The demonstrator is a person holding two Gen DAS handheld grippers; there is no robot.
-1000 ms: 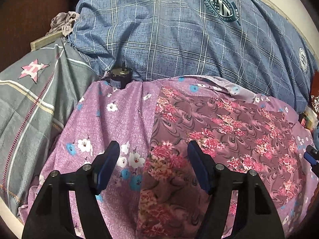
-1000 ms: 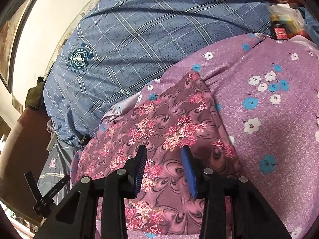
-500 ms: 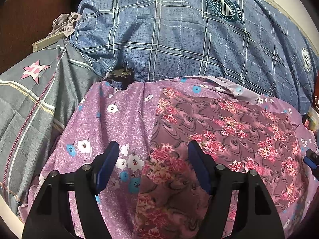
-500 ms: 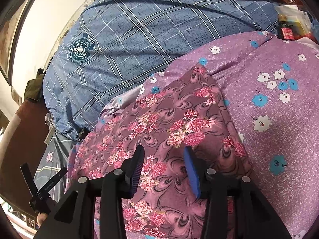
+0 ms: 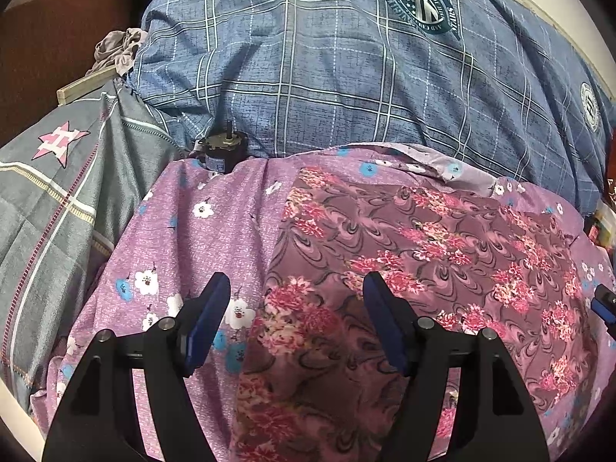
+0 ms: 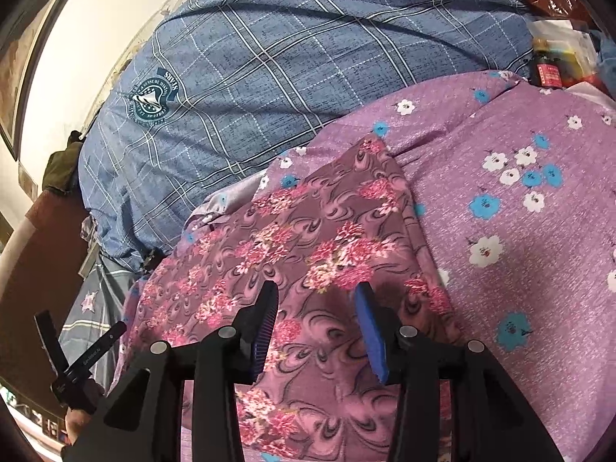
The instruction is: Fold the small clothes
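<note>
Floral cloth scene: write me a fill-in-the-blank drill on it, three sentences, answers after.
1. The dark floral cloth lies on a purple sheet printed with white and ____ flowers.
2. Both the left gripper and the right gripper have their jaws ____.
3. The plaid bedding behind the sheet is ____ in colour.

Answers: blue; open; blue

left black plastic two-finger gripper (image 5: 296, 317): angular arms, round silver screws at the joints, flat dark-blue ribbed pads | right black plastic two-finger gripper (image 6: 316, 323): same black arms and silver screws, brighter blue pads | bare skin of a hand (image 6: 77, 425) at near left edge
</note>
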